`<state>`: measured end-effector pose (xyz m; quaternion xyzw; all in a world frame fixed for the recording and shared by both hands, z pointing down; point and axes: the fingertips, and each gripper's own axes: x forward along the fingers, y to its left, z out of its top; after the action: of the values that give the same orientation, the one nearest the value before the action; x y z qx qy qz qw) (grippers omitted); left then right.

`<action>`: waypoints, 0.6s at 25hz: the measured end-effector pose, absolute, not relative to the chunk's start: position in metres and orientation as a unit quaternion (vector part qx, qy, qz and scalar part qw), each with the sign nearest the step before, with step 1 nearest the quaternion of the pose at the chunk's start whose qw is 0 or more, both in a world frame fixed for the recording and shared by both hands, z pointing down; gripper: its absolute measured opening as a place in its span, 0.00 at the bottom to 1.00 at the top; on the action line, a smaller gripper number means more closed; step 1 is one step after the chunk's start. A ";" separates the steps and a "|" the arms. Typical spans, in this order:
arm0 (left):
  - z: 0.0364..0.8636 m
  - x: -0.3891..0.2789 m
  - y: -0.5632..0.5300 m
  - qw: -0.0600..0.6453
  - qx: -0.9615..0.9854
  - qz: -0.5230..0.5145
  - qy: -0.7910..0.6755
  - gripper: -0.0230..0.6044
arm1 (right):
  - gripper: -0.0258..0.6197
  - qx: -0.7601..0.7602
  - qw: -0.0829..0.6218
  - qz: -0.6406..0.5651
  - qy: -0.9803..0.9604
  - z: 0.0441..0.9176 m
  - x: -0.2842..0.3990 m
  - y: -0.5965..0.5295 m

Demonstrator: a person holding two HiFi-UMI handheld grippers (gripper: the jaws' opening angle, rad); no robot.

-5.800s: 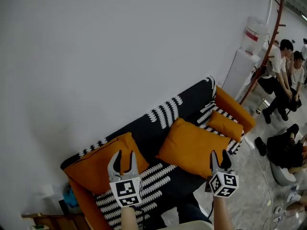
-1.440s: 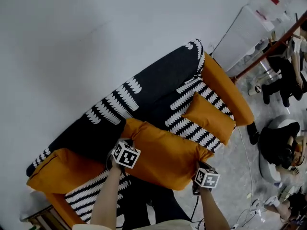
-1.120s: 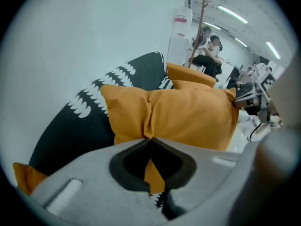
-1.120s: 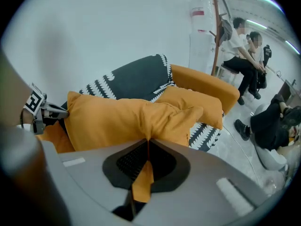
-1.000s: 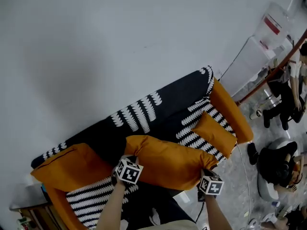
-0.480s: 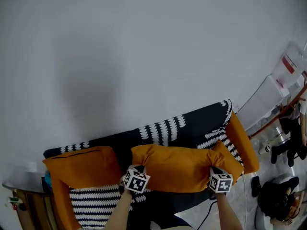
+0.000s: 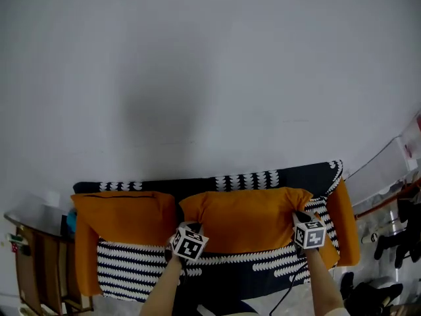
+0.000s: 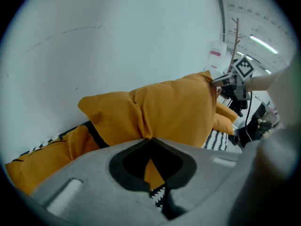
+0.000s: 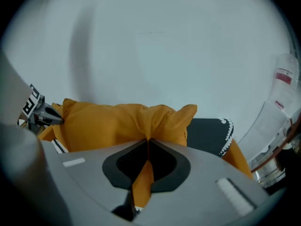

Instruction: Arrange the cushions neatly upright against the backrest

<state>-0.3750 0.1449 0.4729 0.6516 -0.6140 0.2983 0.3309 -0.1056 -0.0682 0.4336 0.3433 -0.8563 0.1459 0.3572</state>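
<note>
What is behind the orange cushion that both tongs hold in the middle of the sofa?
The sofa's backrest: a black strip with white marks shows above the cushion. Lower down the cushion covers it, so whether they touch cannot be seen.

From the head view, the tips of my left gripper and right gripper were buried in the big orange cushion, so I could not see its pinched corners there. That cushion covered most of the backrest. The seat ran off the bottom edge. The right edge cut the white dispenser, and the left edge cut the side table.
</note>
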 end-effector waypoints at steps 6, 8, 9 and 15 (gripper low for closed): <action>0.485 -0.398 0.133 0.338 0.627 0.309 -0.630 0.05 | 0.07 0.301 0.371 0.115 -0.871 0.442 -0.146 -0.098; 0.490 -0.404 0.130 0.337 0.622 0.315 -0.633 0.05 | 0.07 0.292 0.376 0.111 -0.872 0.449 -0.153 -0.103; 0.493 -0.406 0.129 0.337 0.620 0.318 -0.634 0.05 | 0.08 0.288 0.379 0.109 -0.873 0.454 -0.156 -0.105; 0.523 -0.416 0.129 0.351 0.607 0.338 -0.628 0.05 | 0.08 0.269 0.414 0.117 -0.862 0.497 -0.160 -0.103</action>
<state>-0.4156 0.1290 0.5225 0.6065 -0.6280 0.3384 0.3510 -0.1598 -0.1026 0.4973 0.2693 -0.8618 0.1168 0.4136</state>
